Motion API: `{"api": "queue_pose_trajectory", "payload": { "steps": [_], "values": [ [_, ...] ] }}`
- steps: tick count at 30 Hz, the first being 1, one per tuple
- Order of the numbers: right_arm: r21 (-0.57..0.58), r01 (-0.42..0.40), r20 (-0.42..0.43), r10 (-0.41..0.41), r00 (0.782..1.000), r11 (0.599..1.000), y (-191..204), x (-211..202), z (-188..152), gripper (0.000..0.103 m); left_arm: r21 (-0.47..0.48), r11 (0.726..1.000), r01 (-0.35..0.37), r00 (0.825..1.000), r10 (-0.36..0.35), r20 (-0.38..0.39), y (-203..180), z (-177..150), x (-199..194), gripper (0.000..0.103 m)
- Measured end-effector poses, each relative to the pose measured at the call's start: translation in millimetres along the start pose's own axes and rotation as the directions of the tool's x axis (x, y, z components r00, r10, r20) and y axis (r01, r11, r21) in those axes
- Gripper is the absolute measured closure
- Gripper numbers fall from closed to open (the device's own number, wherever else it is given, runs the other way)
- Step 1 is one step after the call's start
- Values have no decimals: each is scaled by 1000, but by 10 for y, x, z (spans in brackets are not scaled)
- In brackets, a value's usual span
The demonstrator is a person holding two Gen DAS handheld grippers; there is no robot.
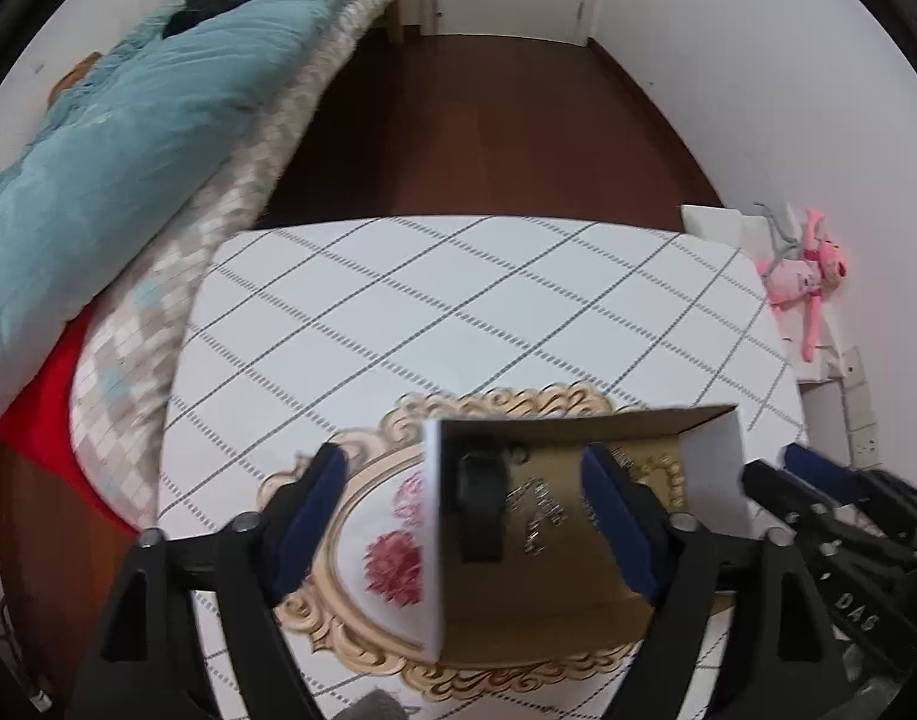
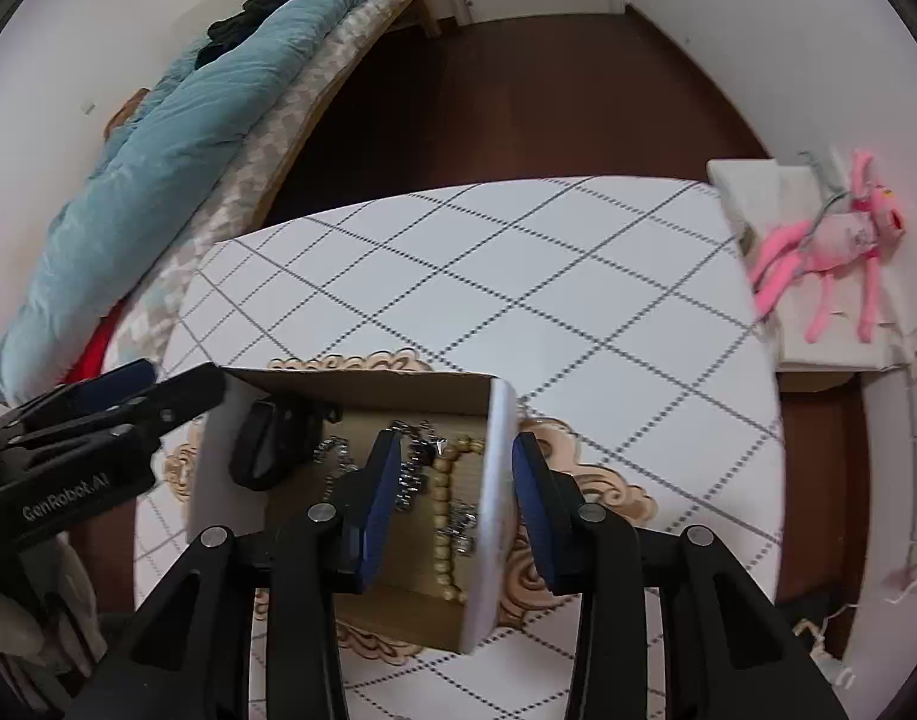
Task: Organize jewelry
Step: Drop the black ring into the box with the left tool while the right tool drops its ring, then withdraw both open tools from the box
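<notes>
A white cardboard box [image 1: 716, 462] with a brown inside stands over an ornate gold-rimmed tray [image 1: 362, 504] painted with red flowers. Inside the box lie a black watch [image 1: 479, 504], silver chains [image 2: 416, 474] and a wooden bead string [image 2: 443, 516]. My left gripper [image 1: 464, 528] straddles the box's left wall, one finger outside and one inside, jaws wide. My right gripper [image 2: 455, 510] straddles the box's right wall [image 2: 494, 510] the same way, with a gap on both sides. The box [image 2: 218, 450] and watch [image 2: 266, 444] also show in the right wrist view.
The tray [image 2: 578, 480] sits on a table with a white checked cloth [image 1: 458, 300]. A bed with a teal quilt [image 1: 128, 120] is on the left. A pink plush toy [image 2: 830, 246] lies on a white ledge at the right. Dark wooden floor lies beyond.
</notes>
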State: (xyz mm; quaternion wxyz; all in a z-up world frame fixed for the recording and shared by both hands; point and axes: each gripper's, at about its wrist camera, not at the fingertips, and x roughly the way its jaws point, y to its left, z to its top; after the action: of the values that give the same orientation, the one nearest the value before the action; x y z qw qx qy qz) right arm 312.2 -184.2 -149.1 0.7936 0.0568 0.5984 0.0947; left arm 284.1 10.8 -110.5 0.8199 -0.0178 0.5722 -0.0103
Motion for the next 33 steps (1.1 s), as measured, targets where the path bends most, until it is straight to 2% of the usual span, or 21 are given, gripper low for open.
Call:
{"api": "queue_pose_trajectory", "payload": {
  "steps": [1, 3, 4, 6, 8, 13, 23, 28, 33],
  "values": [
    [-5, 22, 2, -22, 1000, 1000, 14, -10, -22, 52, -1, 1000, -14, 1000, 14, 3, 9, -42, -6, 3],
    [-20, 62, 13, -61, 998, 998, 37, -37, -87, 35, -4, 999, -45, 999, 45, 24, 29, -168, -28, 1],
    [-32, 92, 17, -92, 996, 995, 60, -41, -131, 32, -3, 998, -55, 998, 55, 34, 33, -233, -35, 1],
    [-54, 136, 19, -135, 991, 989, 105, -37, -230, 12, -3, 998, -71, 997, 71, 44, 46, -346, -31, 1],
    [-68, 156, 13, -155, 988, 985, 153, -14, -315, 1, 3, 996, -84, 995, 84, 54, 49, -438, -25, 0],
    [-99, 199, 24, -197, 980, 975, 251, 4, -500, 0, 3, 996, -94, 994, 93, 57, 40, -597, -23, 0],
    [-61, 197, 87, -191, 978, 978, 285, -308, -628, 0, -38, 996, -84, 988, 88, 123, 108, -734, -349, 0],
    [-52, 210, 150, -201, 968, 976, 319, -582, -709, 0, -50, 994, -92, 973, 101, 206, 90, -858, -659, 0],
    [-38, 219, 217, -206, 954, 975, 360, -910, -848, 0, -57, 996, -72, 962, 85, 259, 52, -998, -964, 0]
  ]
}}
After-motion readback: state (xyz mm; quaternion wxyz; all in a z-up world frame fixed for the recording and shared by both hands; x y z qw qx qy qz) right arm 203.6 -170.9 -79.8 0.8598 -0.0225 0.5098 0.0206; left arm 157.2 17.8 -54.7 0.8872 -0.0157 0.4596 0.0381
